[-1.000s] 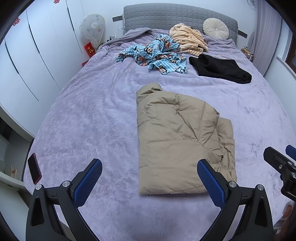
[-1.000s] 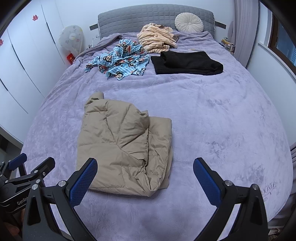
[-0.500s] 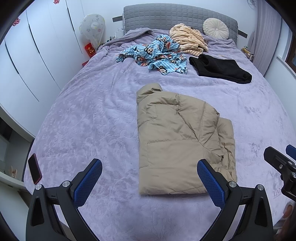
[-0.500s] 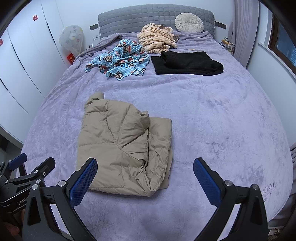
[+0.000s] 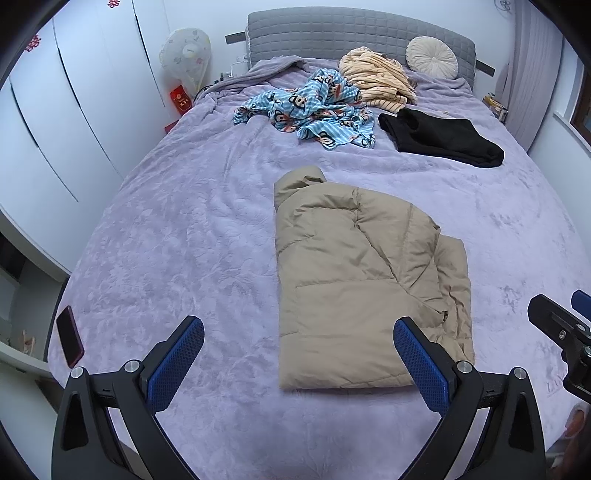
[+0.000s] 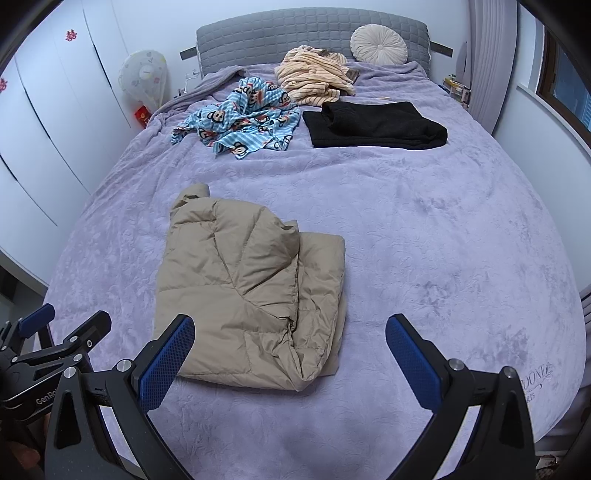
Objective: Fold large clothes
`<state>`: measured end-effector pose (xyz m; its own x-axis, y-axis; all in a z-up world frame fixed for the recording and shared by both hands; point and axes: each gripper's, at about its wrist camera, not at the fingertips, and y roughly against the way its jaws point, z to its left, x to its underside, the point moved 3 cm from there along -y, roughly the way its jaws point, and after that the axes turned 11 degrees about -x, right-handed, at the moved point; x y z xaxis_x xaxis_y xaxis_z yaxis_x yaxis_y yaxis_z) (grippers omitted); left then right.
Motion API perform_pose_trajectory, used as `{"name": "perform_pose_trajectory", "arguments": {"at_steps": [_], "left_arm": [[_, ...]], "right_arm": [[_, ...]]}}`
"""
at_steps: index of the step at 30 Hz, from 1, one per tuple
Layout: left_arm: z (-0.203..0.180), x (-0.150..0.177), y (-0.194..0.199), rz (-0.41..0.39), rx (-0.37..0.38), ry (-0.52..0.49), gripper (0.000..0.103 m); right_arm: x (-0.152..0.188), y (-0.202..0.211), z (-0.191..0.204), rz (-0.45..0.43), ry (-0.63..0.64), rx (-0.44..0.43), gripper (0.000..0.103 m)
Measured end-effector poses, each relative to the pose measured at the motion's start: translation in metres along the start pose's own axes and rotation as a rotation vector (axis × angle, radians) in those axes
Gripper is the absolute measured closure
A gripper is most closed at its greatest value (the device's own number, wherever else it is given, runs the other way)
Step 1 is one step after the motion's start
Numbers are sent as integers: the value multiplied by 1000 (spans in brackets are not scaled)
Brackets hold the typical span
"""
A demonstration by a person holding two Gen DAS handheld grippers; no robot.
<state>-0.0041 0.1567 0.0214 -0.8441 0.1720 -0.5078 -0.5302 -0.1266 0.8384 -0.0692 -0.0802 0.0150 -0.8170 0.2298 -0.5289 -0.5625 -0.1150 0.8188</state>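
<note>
- No change is seen against the frames from 1 s and 0.5 s before: the folded tan down jacket [image 5: 365, 288] lies in the same place and both grippers are held in the same pose.
- The left gripper [image 5: 298, 356] is held spread wide with nothing between its blue pads, above the near edge of the bed [image 5: 177, 236]; its right pad is seen over the jacket's near corner.
- The right gripper [image 6: 290, 354] is likewise spread wide and empty, with the jacket's near edge seen between its fingers.
- The jacket is laid in the middle of the bed, folded into a rough rectangle, collar toward the headboard [image 6: 314, 33].
- A lavender plush blanket is spread over the bed.
- 3 other garments are placed near the headboard: a blue cartoon-print cloth [image 5: 314, 110], a peach striped one [image 5: 376, 79] and a folded black one [image 5: 439, 136].
- A round cushion [image 6: 378, 43] is leaned on the headboard.
- A dark phone [image 5: 69, 341] is laid at the bed's left edge.
- White wardrobe doors [image 5: 55, 122] and a covered fan [image 5: 184, 55] are seen on the left.
</note>
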Motion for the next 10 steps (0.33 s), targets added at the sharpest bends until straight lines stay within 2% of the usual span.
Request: {"name": "perform_pose_trajectory", "arguments": {"at_steps": [10], "left_arm": [[-2,-4,5,-34,16,-6,0]], "right_arm": [[1,0,1,2,-2,1,0]]}}
